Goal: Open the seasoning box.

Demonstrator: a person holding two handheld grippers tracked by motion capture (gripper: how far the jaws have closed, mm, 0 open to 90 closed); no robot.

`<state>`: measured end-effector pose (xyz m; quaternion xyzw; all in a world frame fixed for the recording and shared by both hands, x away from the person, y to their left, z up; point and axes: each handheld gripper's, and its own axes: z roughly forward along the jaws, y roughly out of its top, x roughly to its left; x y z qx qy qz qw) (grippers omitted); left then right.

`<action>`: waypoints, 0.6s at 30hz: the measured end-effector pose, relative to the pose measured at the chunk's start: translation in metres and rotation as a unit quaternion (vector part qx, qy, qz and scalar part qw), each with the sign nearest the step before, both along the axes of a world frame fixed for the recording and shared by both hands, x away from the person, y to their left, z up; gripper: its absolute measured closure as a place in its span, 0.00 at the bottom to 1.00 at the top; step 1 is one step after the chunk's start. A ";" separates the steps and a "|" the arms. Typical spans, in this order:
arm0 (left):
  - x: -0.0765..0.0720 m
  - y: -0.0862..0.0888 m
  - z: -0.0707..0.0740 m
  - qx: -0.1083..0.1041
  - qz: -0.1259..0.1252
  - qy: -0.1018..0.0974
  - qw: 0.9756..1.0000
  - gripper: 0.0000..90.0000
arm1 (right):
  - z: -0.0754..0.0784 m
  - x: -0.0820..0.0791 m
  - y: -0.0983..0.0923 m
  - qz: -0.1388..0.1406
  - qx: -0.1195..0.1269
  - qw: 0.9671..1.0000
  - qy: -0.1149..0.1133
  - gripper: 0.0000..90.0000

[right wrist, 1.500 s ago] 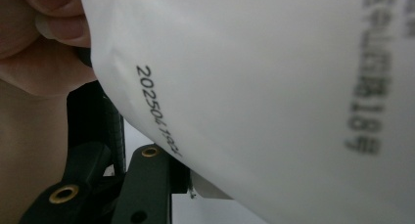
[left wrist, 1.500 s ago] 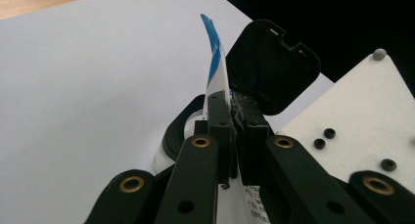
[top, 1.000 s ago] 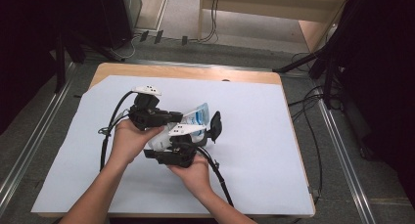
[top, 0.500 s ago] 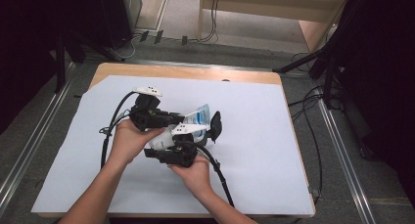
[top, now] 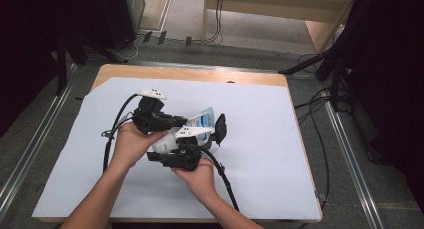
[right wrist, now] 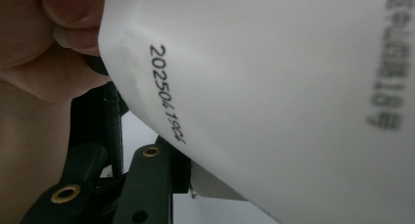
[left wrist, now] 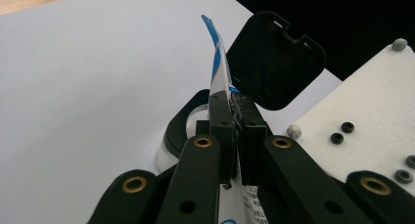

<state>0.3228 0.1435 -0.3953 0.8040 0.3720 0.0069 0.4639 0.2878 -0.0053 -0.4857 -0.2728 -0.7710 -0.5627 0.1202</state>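
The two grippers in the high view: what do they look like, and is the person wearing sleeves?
Both the left gripper and the right gripper have black bodies with flat white plates on top. A black cable trails from each. Brass-coloured pivot pins mark the black jaw arms. The person's forearms are bare.

A wooden table (top: 190, 73) under white sheet (top: 280, 139) stands on grey floor (top: 190, 19); cables (top: 320, 119) trail right, dark surroundings.

Black left gripper (top: 172, 120) with brass-ringed pivots, white top plate and black cable.
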 end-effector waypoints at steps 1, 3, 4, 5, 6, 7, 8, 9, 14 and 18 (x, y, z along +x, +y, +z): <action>0.000 0.000 0.000 0.000 0.001 -0.001 1.000 0.99 | 0.000 0.000 0.000 0.000 0.000 1.000 0.000 0.70; -0.001 -0.001 0.000 0.003 0.004 -0.004 1.000 0.99 | 0.000 0.001 0.000 0.000 0.000 1.000 0.000 0.70; -0.001 -0.001 0.000 0.002 0.005 -0.006 1.000 1.00 | 0.000 0.001 0.000 0.001 -0.001 1.000 0.002 0.70; -0.002 -0.001 0.001 0.000 0.009 -0.013 1.000 1.00 | 0.000 0.001 -0.001 0.001 -0.001 1.000 0.003 0.70; -0.003 -0.001 0.001 0.003 0.008 -0.019 1.000 1.00 | 0.000 0.001 -0.001 0.000 -0.001 1.000 0.003 0.70; -0.003 -0.002 0.002 0.006 0.011 -0.024 1.000 1.00 | 0.001 0.002 -0.001 0.000 -0.001 1.000 0.002 0.70; -0.004 -0.002 0.002 0.004 0.011 -0.027 1.000 1.00 | 0.001 0.001 -0.001 -0.002 -0.001 1.000 0.001 0.69; -0.004 -0.002 0.002 0.005 0.011 -0.027 1.000 1.00 | 0.002 0.001 -0.001 -0.003 -0.003 1.000 -0.005 0.69; -0.004 -0.002 0.002 0.006 0.016 -0.028 0.999 1.00 | 0.002 -0.001 0.000 -0.007 -0.012 1.000 -0.013 0.68; -0.004 -0.002 0.002 0.003 0.016 -0.031 0.999 1.00 | 0.003 0.000 -0.001 -0.009 -0.012 1.000 -0.011 0.70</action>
